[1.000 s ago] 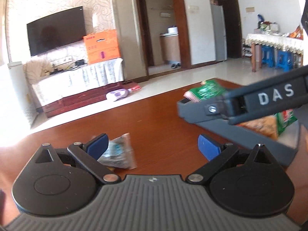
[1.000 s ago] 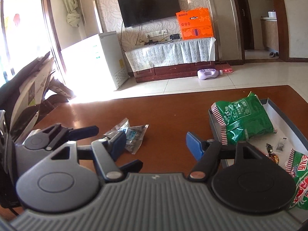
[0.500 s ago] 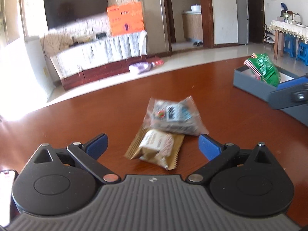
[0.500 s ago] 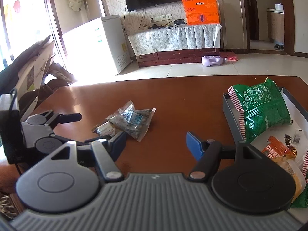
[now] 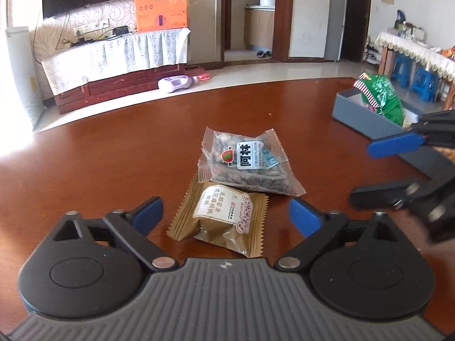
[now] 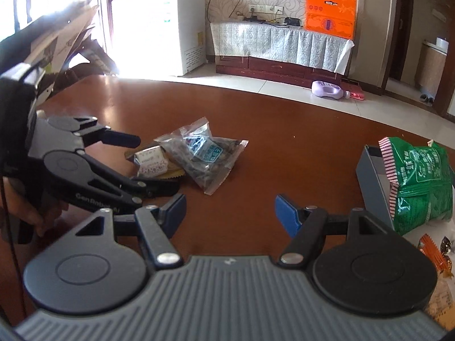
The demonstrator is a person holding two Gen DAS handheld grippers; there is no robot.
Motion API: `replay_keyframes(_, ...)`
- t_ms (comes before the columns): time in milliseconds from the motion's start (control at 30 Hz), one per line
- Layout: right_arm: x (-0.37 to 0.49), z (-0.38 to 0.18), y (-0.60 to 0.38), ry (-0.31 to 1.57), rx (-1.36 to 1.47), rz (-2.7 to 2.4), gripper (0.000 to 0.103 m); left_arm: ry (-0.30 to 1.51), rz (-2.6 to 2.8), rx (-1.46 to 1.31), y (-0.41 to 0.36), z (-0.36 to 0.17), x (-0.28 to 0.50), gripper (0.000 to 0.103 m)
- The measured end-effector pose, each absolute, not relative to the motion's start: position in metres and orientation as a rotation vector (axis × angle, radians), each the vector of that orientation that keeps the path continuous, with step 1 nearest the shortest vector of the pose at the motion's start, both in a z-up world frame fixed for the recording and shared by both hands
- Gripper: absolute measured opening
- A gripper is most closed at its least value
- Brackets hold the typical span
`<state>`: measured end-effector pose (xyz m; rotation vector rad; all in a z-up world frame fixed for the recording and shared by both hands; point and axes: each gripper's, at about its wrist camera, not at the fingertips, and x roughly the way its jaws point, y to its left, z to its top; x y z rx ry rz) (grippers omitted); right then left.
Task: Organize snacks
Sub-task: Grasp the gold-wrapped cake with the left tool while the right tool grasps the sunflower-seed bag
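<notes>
two small snack packets lie together near the middle of the dark red wooden table (image 5: pixel 113 156). the nearer one is a gold-brown pastry packet (image 5: pixel 220 219) with a pale label, its crimped edges showing; right behind it, touching and partly overlapping its far edge, is a clear packet of seeds (image 5: pixel 247 163) with a white-and-blue label.

the left gripper (image 5: pixel 224 216) is low over the table with the gold-brown pastry packet sitting between its blue-tipped fingers (image 5: pixel 148 216). the jaws are closing, but the pads have not reached the wrapper — there is table showing on both sides of it. from the right wrist view the same gripper (image 6: pixel 153 164) reaches in from the left, one finger above the packet and one lying along the table beside it, and a bit of the person's hand (image 6: pixel 37 216) shows behind its body.

the right gripper (image 6: pixel 230 213) hangs over bare table, nearer to me than the two packets, its fingers apart with nothing between them. in the left wrist view it comes in from the right edge, somewhat blurred.

off to the right stands a grey open box (image 6: pixel 369 182) — a large green snack bag (image 6: pixel 421 182) leans out of it, and an orange wrapper (image 6: pixel 432 253) lies in it closer to the camera. the box is well apart from the two packets.

beyond the table is tiled floor, a low tv cabinet (image 5: pixel 113 56) draped in white cloth with an orange carton (image 5: pixel 161 7) on top, and a white chest freezer (image 6: pixel 162 28) by the bright window.
</notes>
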<state>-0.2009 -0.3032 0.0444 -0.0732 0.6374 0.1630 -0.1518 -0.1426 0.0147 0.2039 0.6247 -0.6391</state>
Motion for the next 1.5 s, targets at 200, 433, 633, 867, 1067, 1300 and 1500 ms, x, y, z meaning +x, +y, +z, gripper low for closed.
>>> replay_keyframes(200,-0.186,0.043,-0.282,0.631,-0.202,0.176,0.071,0.653,-0.607,0.156,-0.131,0.014,-0.145,0.05)
replay_keyframes(433,-0.156,0.047,-0.263,0.64,-0.273,0.199,0.071,0.678,-0.506,0.109,-0.107,0.019,-0.136,0.048)
replay_keyframes(633,-0.116,0.046,-0.246,0.665,-0.353,0.21,0.073,0.679,-0.491,0.094,-0.1,0.019,-0.133,0.047)
replay_keyframes(867,-0.087,0.044,-0.234,0.735,-0.497,0.257,0.086,0.671,-0.504,0.105,-0.099,0.018,-0.134,0.049)
replay_keyframes(1067,-0.07,0.045,-0.266,0.855,-0.189,0.312,0.063,0.667,-0.503,0.114,-0.102,0.018,-0.138,0.05)
replay_keyframes(1300,-0.131,0.047,-0.277,0.8,-0.153,0.231,0.055,0.652,-0.514,0.103,-0.111,0.016,-0.146,0.048)
replay_keyframes(1500,-0.204,0.058,-0.289,0.742,-0.068,0.202,0.053,0.665,-0.541,0.08,-0.13,0.019,-0.158,0.045)
